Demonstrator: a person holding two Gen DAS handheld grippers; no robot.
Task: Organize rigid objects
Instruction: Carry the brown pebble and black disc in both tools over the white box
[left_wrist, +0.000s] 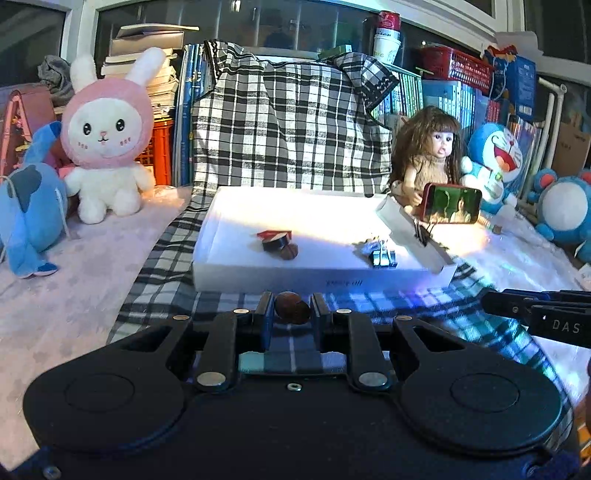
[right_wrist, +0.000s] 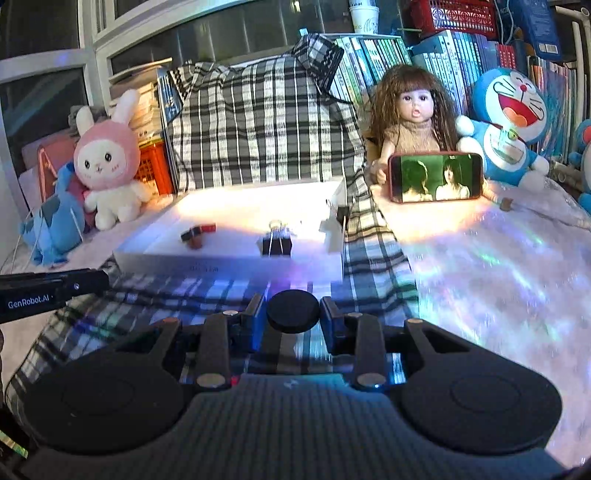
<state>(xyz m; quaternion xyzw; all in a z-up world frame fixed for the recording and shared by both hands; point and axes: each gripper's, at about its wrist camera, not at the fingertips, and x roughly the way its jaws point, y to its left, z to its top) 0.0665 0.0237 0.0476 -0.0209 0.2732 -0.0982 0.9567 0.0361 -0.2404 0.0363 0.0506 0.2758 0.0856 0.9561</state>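
while the left gripper (left_wrist: 292, 309) jaws pinch a brown round piece (left_wrist: 291, 312) and the right gripper (right_wrist: 293, 311) jaws clamp a black disc (right_wrist: 293, 310), both short of the white tray (left_wrist: 258, 275), either small piece might slip onto the checked cloth (left_wrist: 166, 273).

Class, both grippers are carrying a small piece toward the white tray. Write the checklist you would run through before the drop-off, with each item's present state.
1. Left gripper shut on the brown disc: ok.
2. Right gripper shut on the black round cap: ok.
3. White tray lies ahead of both grippers with its near wall facing them: ok.
4. Bare tray floor between the small brown and red pieces and the binder clips: ok.
5. Grippers already over the tray: not ok, both are short of its near wall.
6. Clearance between the two grippers side by side: cannot tell.
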